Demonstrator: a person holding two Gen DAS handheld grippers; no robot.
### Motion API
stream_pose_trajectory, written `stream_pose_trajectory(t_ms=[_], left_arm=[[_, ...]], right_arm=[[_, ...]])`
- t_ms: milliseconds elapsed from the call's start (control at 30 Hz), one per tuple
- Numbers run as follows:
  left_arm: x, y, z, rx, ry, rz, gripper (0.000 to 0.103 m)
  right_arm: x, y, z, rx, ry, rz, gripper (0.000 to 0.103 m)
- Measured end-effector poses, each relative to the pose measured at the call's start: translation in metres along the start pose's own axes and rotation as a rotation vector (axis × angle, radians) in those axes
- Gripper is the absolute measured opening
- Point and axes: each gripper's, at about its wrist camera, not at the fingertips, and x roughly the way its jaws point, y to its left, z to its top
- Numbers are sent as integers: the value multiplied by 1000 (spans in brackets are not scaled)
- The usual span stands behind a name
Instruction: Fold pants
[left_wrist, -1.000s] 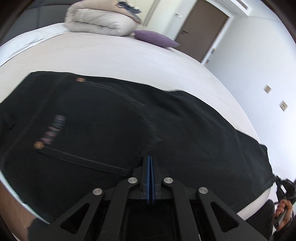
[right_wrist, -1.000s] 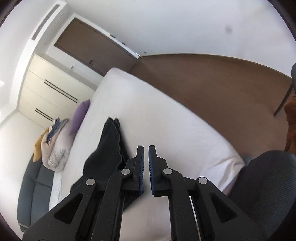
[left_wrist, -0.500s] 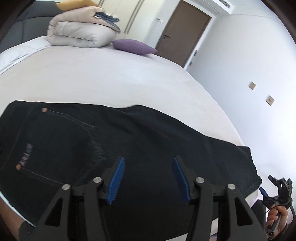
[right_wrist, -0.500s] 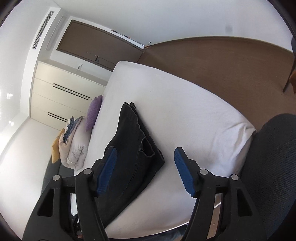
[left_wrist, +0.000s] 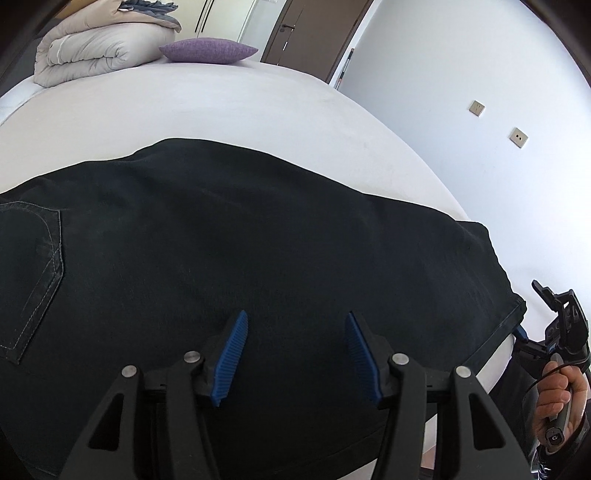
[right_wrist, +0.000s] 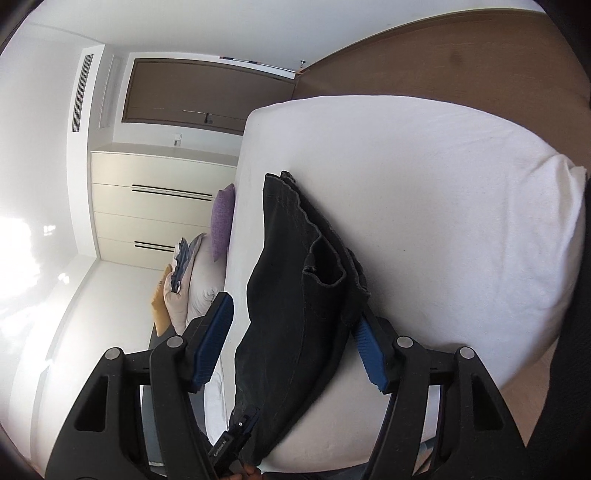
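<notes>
Black pants (left_wrist: 280, 236) lie flat across the white bed (left_wrist: 229, 107), back pocket (left_wrist: 33, 280) at the left and leg hems at the right. My left gripper (left_wrist: 293, 332) hovers open over the middle of the legs, nothing pinched between its blue pads. At the far right a hand (left_wrist: 557, 398) holds my right gripper (left_wrist: 532, 314) at the hem corner. In the right wrist view the right gripper (right_wrist: 291, 314) is open, and the hem end of the pants (right_wrist: 295, 280) lies between its fingers without being pressed. The right fingertip sits behind the cloth edge.
A folded beige duvet (left_wrist: 99, 48) and a purple cushion (left_wrist: 207, 50) sit at the head of the bed. White wall with two switch plates (left_wrist: 519, 137) stands at the right. Brown floor (right_wrist: 461, 55), a door (right_wrist: 207, 96) and cream drawers (right_wrist: 155, 206) lie beyond the bed.
Both grippers went from shut to open. The left one slid from the pocket area rightward along the legs. The right one sank and rolled, and the hem now lies between its fingers.
</notes>
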Motion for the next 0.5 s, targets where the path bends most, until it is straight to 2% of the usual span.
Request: stream_pose_trajectory(t_ms=[100, 167, 200, 267, 333, 433, 467, 500], left_arm=[[7, -4, 2, 10, 2, 9, 57], [7, -5, 0, 21, -1, 20, 57], [7, -6, 0, 23, -3, 23, 57], [8, -6, 0, 25, -6, 24, 57], [7, -5, -1, 25, -10, 25, 55], [7, -3, 0, 12, -18, 34, 43], [5, -1, 0, 3, -21, 38, 34], [5, -1, 1, -9, -21, 33, 20]], right_arm=[[3, -1, 4, -6, -13, -1, 51], [9, 1, 8, -18, -18, -19, 32], [12, 1, 9, -19, -16, -34, 29], [0, 2, 9, -19, -18, -56, 14], [8, 3, 10, -19, -22, -72, 11], [4, 3, 10, -29, -24, -86, 10], [-1, 4, 10, -35, -27, -92, 10], [0, 7, 10, -41, -29, -99, 10]])
